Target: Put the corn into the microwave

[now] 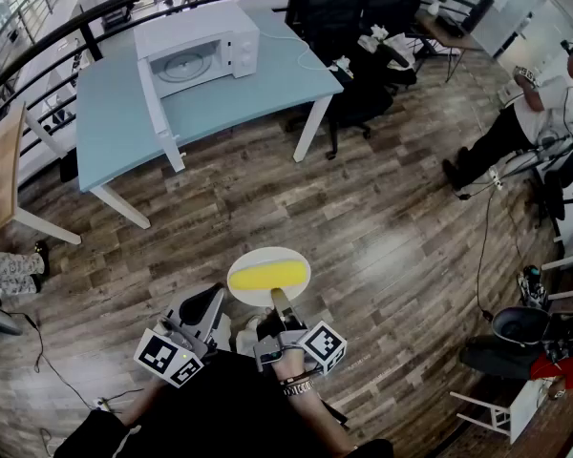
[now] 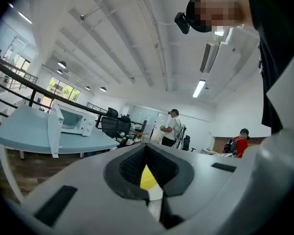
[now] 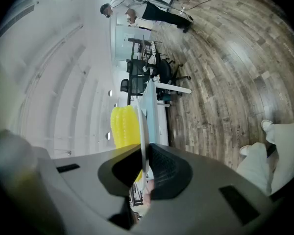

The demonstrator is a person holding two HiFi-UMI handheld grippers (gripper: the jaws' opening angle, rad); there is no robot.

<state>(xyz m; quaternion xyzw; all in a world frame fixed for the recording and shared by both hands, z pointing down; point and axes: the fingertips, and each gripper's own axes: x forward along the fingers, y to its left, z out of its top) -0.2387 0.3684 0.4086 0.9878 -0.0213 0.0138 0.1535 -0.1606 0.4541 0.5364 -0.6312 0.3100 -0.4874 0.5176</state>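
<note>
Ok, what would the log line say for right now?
right tool: shut on plate rim | corn: on plate, not yet in microwave | microwave: door open, on blue table

- Bare wooden floor (image 1: 363, 227) lies open between the plate (image 1: 267, 254), which the right tongs (image 1: 278, 300) pinch by its rim, and the table's (image 1: 115, 132) front edge.
- The microwave (image 1: 234, 36) stands by the table's back edge, its cavity facing the front.
- Its open door (image 1: 160, 108) juts toward the front edge on the cavity's left, walling that side.
- The table top right of the door is bare.
- Office chairs (image 1: 353, 27) crowd the table's right end.
</note>
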